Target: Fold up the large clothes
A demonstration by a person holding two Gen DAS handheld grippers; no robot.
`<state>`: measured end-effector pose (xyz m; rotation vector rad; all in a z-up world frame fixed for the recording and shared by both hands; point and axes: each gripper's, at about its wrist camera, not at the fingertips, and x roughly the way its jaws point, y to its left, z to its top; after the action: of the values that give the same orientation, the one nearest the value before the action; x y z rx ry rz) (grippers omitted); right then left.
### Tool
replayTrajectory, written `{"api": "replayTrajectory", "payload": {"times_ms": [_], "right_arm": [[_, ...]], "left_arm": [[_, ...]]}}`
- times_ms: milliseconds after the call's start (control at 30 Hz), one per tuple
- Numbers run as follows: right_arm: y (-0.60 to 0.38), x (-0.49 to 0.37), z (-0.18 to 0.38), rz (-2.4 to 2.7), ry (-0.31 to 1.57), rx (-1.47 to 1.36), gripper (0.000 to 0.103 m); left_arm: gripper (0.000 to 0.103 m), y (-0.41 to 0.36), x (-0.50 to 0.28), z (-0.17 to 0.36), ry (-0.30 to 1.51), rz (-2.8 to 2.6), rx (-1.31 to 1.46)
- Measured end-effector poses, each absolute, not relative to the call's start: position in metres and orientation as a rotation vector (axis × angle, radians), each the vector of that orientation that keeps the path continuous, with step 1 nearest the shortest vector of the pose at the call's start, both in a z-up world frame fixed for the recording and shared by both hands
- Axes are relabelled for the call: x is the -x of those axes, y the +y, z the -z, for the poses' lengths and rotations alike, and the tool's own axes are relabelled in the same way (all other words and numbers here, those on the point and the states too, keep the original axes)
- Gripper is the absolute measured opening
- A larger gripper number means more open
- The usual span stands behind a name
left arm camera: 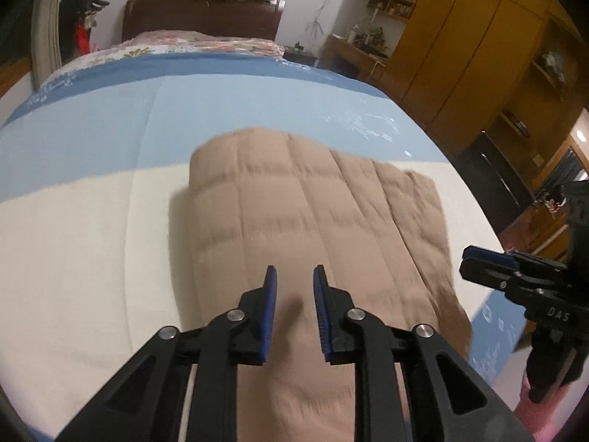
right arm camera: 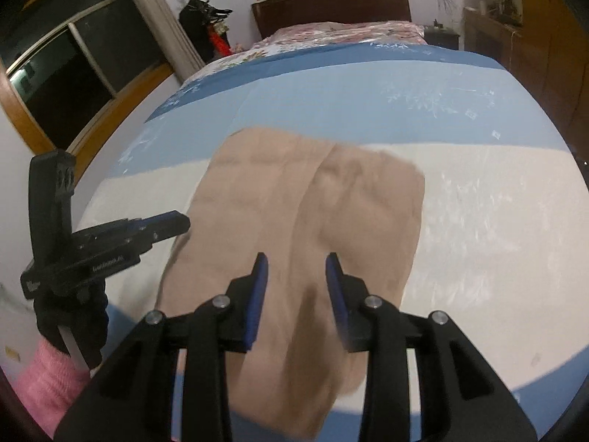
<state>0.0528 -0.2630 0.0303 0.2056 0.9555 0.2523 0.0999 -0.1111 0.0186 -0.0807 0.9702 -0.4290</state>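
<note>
A tan quilted garment [left arm camera: 316, 213] lay folded on the bed [left arm camera: 92, 221]. Both the left gripper [left arm camera: 294, 276] and right gripper [right arm camera: 296, 263] hovered above it, fingers spread, empty. Folding seemed nearly finished; next, probably grasp the six-o'clock edge.

"DAS" in pale letters on right gripper [left arm camera: 475, 259] body, at 4 o'clock; left gripper [right arm camera: 176, 223] lettering blurred, unreadable.

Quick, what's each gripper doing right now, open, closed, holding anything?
Left gripper: open, empty, above the folded tan quilted garment.
Right gripper: open, empty, above the same garment.
</note>
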Motion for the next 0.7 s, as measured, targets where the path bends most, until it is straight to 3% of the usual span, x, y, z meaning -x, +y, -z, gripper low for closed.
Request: {"api": "replayTrajectory", "payload": {"times_ms": [367, 700], "right_arm": [[-0.289, -0.126, 0.053, -0.205, 1.08, -0.324, 0.029], [-0.287, -0.121, 0.054, -0.205, 1.056, -0.357, 0.029]], "left_arm": [[0.021, -0.132, -0.169, 0.033, 1.085, 0.422, 0.027], [0.02, -0.124, -0.168, 0.038, 1.087, 0.416, 0.049]]}}
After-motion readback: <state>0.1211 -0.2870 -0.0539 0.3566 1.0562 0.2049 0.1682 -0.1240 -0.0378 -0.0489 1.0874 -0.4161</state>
